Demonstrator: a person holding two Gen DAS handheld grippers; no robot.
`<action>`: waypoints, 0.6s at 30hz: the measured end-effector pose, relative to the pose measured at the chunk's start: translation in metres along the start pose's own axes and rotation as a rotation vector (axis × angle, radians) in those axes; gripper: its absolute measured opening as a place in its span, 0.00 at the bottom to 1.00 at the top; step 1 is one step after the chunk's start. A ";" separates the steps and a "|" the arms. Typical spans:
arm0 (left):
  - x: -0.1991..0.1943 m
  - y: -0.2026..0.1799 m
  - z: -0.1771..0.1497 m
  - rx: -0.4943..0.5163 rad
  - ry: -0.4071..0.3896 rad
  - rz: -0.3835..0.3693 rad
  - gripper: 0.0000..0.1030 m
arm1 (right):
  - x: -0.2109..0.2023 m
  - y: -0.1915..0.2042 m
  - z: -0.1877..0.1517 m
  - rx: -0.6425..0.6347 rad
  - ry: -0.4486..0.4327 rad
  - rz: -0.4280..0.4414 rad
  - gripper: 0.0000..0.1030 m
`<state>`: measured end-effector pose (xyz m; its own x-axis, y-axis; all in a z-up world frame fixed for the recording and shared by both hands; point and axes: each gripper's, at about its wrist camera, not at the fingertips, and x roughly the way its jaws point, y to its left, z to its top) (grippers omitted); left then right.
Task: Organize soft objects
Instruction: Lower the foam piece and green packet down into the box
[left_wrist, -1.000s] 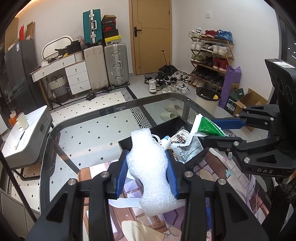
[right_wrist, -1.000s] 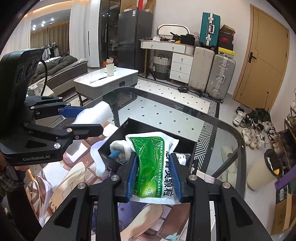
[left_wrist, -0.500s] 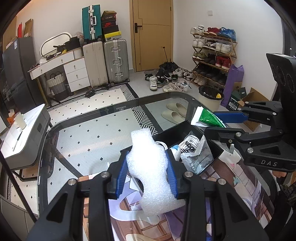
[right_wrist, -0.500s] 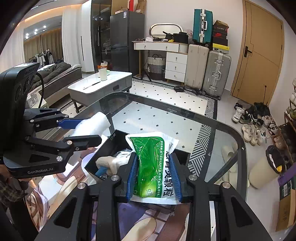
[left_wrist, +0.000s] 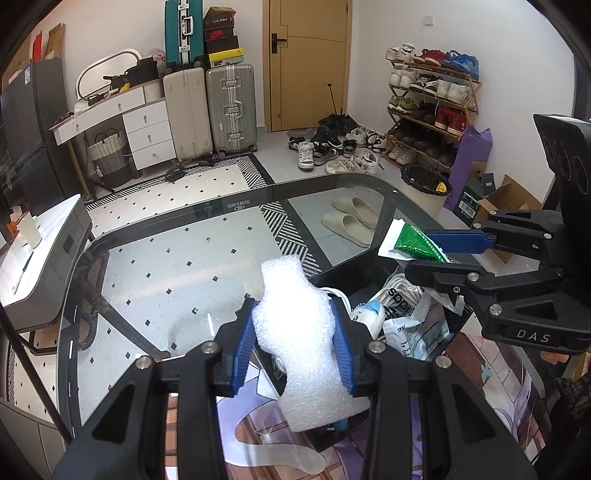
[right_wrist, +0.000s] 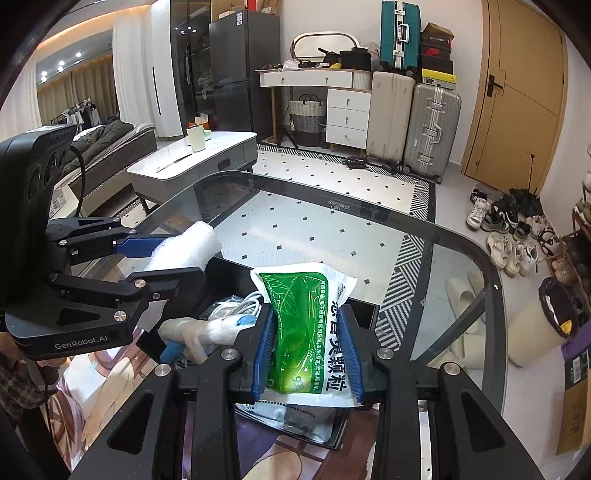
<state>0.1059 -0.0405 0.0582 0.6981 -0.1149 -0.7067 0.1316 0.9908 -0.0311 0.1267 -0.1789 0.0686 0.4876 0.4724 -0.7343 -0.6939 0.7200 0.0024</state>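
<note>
We've lifted both loads higher over the black bin (left_wrist: 354, 266) than a second ago, so neither soft thing is sorted yet and the drop is still to come. Our left gripper (left_wrist: 295, 347) stays clamped on the white foam (left_wrist: 299, 332) just beside the bin's near-left edge, jaws pinching its waist. Our right gripper (right_wrist: 306, 350) holds the green pouch (right_wrist: 303, 325) squeezed upright above the bin.
</note>
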 end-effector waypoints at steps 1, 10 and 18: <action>0.003 0.000 0.001 -0.002 0.003 -0.001 0.36 | 0.004 -0.001 0.002 0.001 0.005 0.002 0.33; 0.025 0.003 0.001 -0.024 0.051 -0.032 0.36 | 0.030 -0.008 0.004 0.011 0.032 0.018 0.33; 0.033 -0.001 0.002 -0.030 0.094 -0.055 0.37 | 0.047 -0.007 0.003 -0.003 0.077 0.023 0.33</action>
<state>0.1304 -0.0452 0.0366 0.6212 -0.1633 -0.7664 0.1455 0.9851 -0.0920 0.1561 -0.1604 0.0360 0.4296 0.4484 -0.7838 -0.7061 0.7079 0.0179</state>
